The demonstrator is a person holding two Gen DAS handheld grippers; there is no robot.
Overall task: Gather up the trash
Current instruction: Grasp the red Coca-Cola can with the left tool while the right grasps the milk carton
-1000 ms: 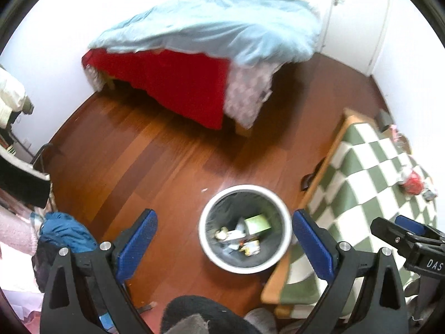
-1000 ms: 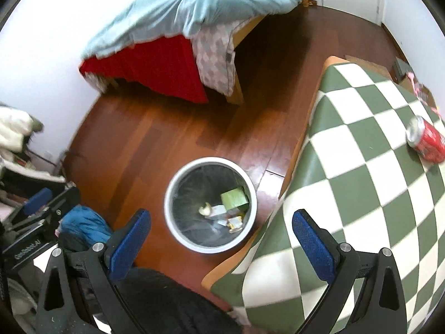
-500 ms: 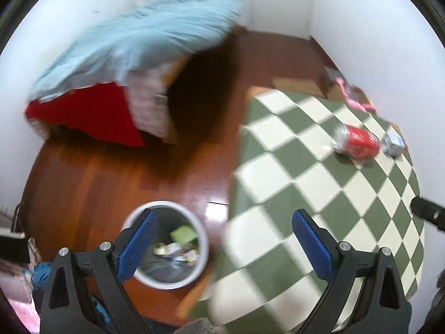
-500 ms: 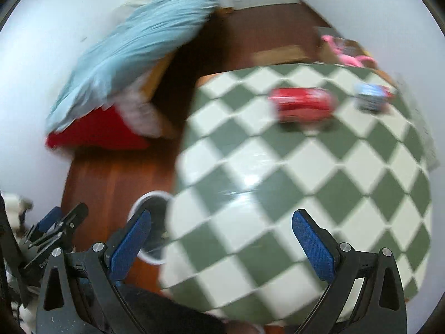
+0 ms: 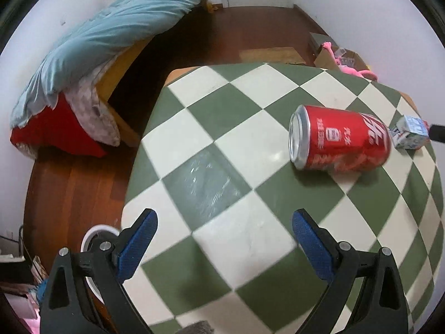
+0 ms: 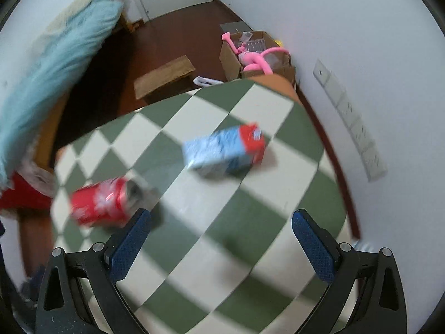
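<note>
Trash here means two things lying on the checkered counter (image 5: pixel 211 128): a red soda can (image 5: pixel 339 139) on its side, and just beyond its base a small blue-and-white drink carton (image 5: pixel 411 132), also lying flat. Taken left to right in the left wrist view, a white bin (image 5: pixel 96 229) shows only a sliver of rim at the counter's edge; then comes the can, a thin-walled metal cylinder that is smooth and glossy, probably light if drained, apt to roll and easy to dent. It is best pinched across its round body at mid-length. The carton is coated card, boxy with flat faces, likely light and crushable; its long flat sides offer the surest hold. The left gripper (image 5: pixel 225 239) hovers over the counter with jaws spread wide and empty. The right gripper (image 6: pixel 222 238) likewise has its jaws apart, holding nothing, with the carton (image 6: pixel 225 150) blurred ahead of it.
</note>
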